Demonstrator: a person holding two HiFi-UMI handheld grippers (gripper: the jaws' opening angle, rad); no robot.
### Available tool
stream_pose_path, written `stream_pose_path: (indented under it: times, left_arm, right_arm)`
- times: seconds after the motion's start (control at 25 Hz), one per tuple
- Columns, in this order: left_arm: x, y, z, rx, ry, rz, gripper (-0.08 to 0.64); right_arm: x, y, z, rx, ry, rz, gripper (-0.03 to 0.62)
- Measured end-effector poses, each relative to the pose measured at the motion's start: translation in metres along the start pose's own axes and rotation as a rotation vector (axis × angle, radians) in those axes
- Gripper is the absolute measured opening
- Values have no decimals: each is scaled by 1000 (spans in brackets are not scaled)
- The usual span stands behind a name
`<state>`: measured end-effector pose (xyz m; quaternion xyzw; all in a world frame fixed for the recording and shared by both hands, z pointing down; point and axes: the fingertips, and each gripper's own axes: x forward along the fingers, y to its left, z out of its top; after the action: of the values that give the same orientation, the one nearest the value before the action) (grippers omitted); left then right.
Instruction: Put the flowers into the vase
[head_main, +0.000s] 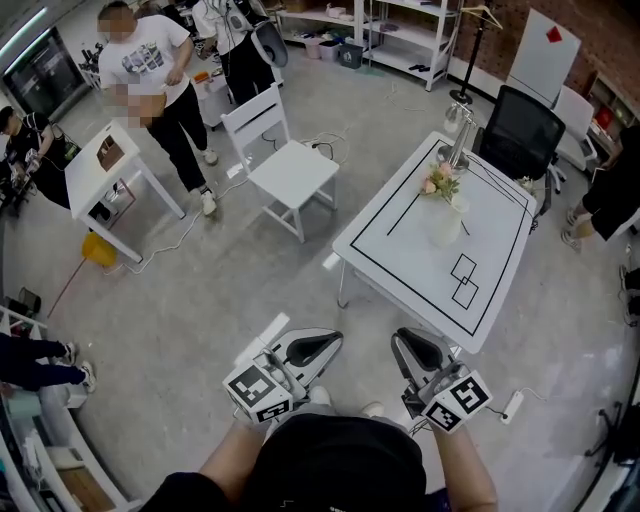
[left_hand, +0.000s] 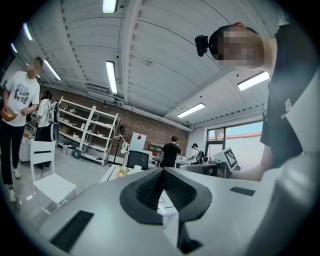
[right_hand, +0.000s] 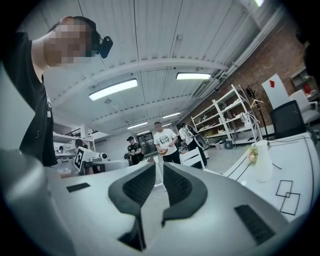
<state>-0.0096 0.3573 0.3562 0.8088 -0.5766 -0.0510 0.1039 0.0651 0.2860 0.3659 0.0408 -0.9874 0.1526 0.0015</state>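
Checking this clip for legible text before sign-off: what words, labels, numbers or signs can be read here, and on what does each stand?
No words or numbers can be read anywhere.
Left marker cube, right marker cube: black-and-white square codes, no letters.
White board: a red diamond sign, no text.
T-shirt: dark print, too blurred to read.
Table: black ruled outlines only.

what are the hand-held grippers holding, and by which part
Nothing. The left hand-held gripper is shut and empty; the right hand-held gripper has its jaws slightly apart, empty.
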Motion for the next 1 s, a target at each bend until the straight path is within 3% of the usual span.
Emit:
stream_pose_path:
  times: [0.68, 1.0]
  left_arm:
    - [-40, 59, -5, -16, 25, -69, 5]
    - [-30, 76, -13, -41, 47, -85, 5]
  right_arm:
    - [77, 29, -24, 11, 14, -29, 55]
    - [87, 11, -29, 33, 20, -58, 55]
